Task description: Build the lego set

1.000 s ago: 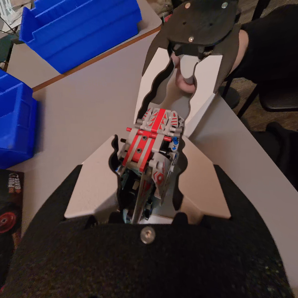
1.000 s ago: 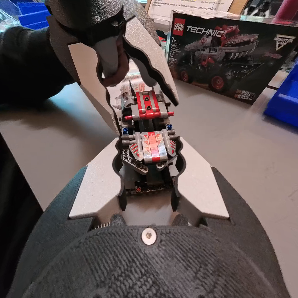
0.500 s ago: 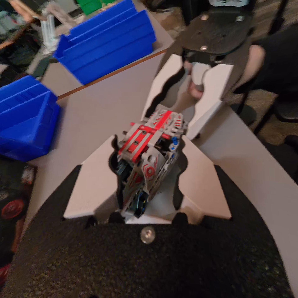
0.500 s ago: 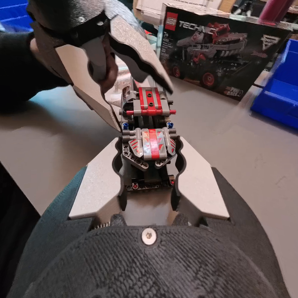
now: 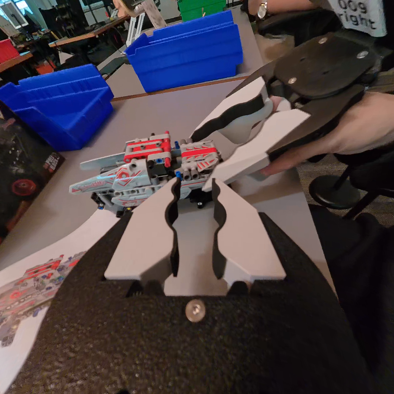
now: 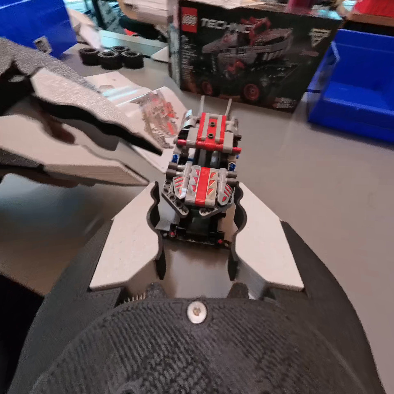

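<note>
The grey, red and black lego truck body [image 5: 136, 170] lies on the grey table [image 5: 149, 115]. In the right wrist view the model [image 6: 210, 132] points away from me. My right gripper [image 6: 197, 187] is shut on its near end, one finger on each side. In the left wrist view the right gripper [image 5: 197, 162] comes in from the right and clasps that same end. My left gripper [image 5: 195, 185] is open and empty, with its tips just short of the model's side. In the right wrist view the left gripper [image 6: 152, 168] hangs to the left of the model, apart from it.
Two blue bins [image 5: 183, 53] [image 5: 59, 106] stand at the back of the table, and another blue bin [image 6: 358, 85] is at the right. The set's box [image 6: 245, 53] stands behind the model. An open instruction booklet [image 5: 21, 287] lies at the left. Several black tyres [image 6: 110, 56] sit far left.
My left gripper has let go of the model, narrowed and pulled back to its side. The model has come down onto the table, still held by the right gripper.
</note>
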Demonstrator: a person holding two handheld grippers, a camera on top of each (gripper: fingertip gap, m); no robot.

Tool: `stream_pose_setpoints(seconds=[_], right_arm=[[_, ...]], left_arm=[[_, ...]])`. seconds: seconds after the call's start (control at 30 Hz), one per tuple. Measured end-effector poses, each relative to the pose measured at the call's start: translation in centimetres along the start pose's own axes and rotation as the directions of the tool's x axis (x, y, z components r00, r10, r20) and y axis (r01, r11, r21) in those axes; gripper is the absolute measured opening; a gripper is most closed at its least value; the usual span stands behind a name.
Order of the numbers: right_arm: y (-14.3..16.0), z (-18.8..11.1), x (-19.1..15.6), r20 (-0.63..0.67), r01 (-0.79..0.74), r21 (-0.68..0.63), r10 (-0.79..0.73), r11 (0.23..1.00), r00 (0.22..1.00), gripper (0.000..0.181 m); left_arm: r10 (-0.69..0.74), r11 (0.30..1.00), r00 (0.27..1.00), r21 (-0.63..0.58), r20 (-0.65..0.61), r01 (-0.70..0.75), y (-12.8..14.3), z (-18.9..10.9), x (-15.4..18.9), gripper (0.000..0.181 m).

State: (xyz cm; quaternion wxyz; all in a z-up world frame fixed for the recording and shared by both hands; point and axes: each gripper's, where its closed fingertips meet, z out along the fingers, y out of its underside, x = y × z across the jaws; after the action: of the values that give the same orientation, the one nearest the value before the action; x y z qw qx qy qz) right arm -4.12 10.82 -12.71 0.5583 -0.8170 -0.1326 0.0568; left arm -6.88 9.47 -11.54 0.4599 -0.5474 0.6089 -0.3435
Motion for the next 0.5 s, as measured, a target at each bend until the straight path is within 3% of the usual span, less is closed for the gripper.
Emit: stream_pose_setpoints(seconds=[0.07,0.13,0.27,0.33,0.4,0.43,0.5], right_arm=[[-0.3,-0.9,-1.3,0.122,0.027,0.011,-0.028,1.000,0.992,0.075],[-1.1,-2.3,-1.8,0.215,0.068,0.039,-0.074,0.997,0.974,0.070],[-2.9,-4.3,0.0,0.212,0.349,0.171,-0.380,0.921,0.900,0.062],[-1.3,-3.3,0.8,0.305,0.293,0.060,-0.297,0.954,0.905,0.068],[-0.6,-2.6,0.2,0.420,0.102,-0.048,-0.073,0.994,0.905,0.069],[-1.1,-2.7,-0.7,0.472,0.028,-0.040,-0.006,0.999,0.881,0.068],[-1.2,-2.4,-1.0,0.471,-0.018,-0.027,0.029,0.999,0.882,0.046]], left_arm=[[-0.021,1.000,1.000,-0.016,0.014,0.022,0.3,-0.2,-0.3,0.026],[-0.019,1.000,1.000,0.001,0.005,0.019,0.1,-0.4,-0.1,0.026],[-0.018,0.998,0.999,-0.062,0.032,0.020,0.8,-0.8,-0.4,0.026],[-0.064,0.995,0.998,-0.076,0.025,0.065,1.1,-1.0,-0.4,0.022],[-0.141,0.987,0.990,-0.075,0.006,0.141,1.3,-1.0,-0.3,0.016],[-0.178,0.982,0.984,-0.073,-0.001,0.177,1.4,-1.0,-0.4,0.010],[-0.216,0.976,0.976,-0.032,-0.024,0.215,0.9,-1.1,-0.4,0.001]])
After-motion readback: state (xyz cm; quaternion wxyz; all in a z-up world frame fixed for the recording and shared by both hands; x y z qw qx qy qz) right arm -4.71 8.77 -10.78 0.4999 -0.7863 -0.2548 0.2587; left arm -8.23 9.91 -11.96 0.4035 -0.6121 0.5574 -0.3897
